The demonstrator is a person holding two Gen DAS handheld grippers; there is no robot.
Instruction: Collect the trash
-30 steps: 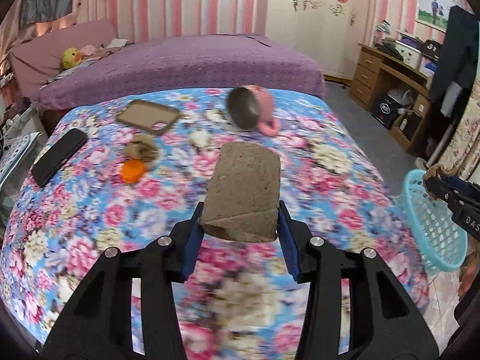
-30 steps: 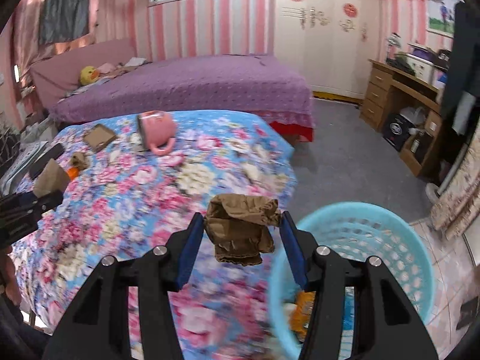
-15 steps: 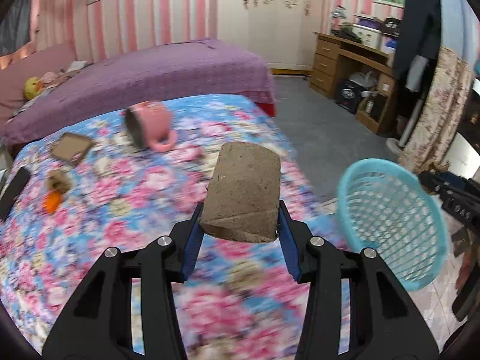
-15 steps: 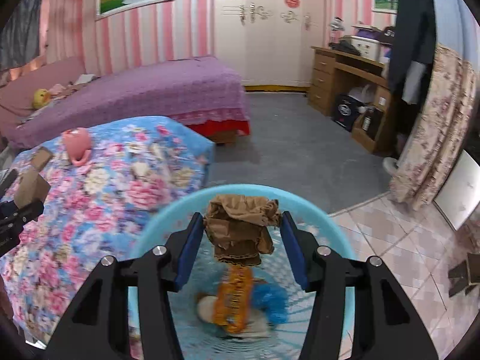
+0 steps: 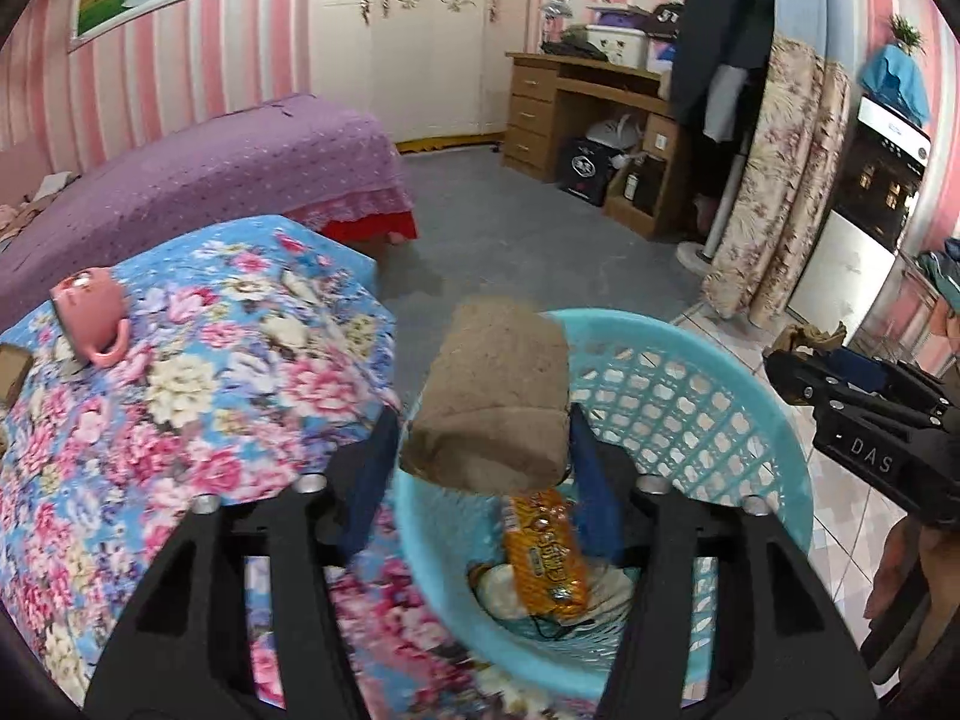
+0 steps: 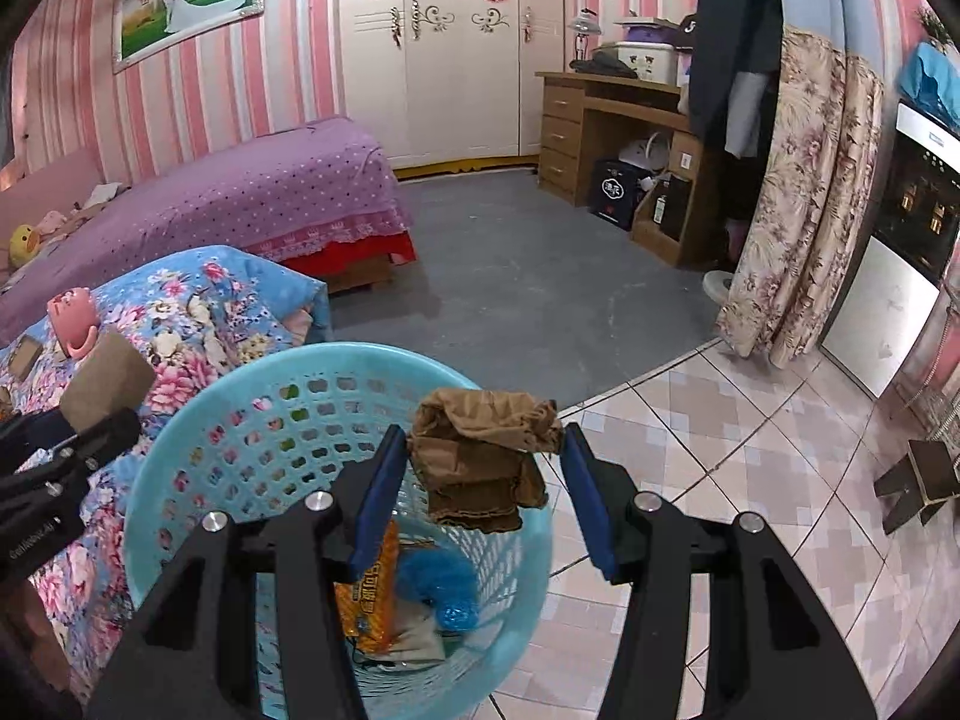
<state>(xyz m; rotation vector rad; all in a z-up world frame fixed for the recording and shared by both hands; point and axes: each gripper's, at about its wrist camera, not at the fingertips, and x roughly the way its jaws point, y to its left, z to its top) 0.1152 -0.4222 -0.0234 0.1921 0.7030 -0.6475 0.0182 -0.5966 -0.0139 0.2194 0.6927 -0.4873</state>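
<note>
My left gripper [image 5: 483, 468] has its jaws opening around the cardboard roll [image 5: 495, 396]. The roll sits between the blue pads; I see a gap on the left side, while on the right it is too close to the pad for me to tell whether they touch. Its lower end is cut off by my own fingers, so I can't see what, if anything, bears it. Just below and beyond the jaws is the basket [image 5: 708, 402], with an orange wrapper [image 5: 543, 552] and something white in the bottom, half hidden behind the right finger.

My right gripper [image 6: 480, 468] is clamped on the crumpled paper [image 6: 480, 456], which fills the span between the pads and hangs over the basket [image 6: 240, 414]. Under it I make out the wrapper [image 6: 372, 594], a blue lump [image 6: 444, 588] I can't identify, and a pale scrap; the left finger covers part of them. The basket's near rim is lost behind both fingers.

To the left of the jaws the left gripper [image 6: 78, 438] shows at the frame edge with the roll [image 6: 108, 381]. A pink mug [image 5: 90, 312] lies on its side on the floral bed [image 5: 210, 396]. A brown flat thing at that frame's left edge is mostly cropped.
</note>
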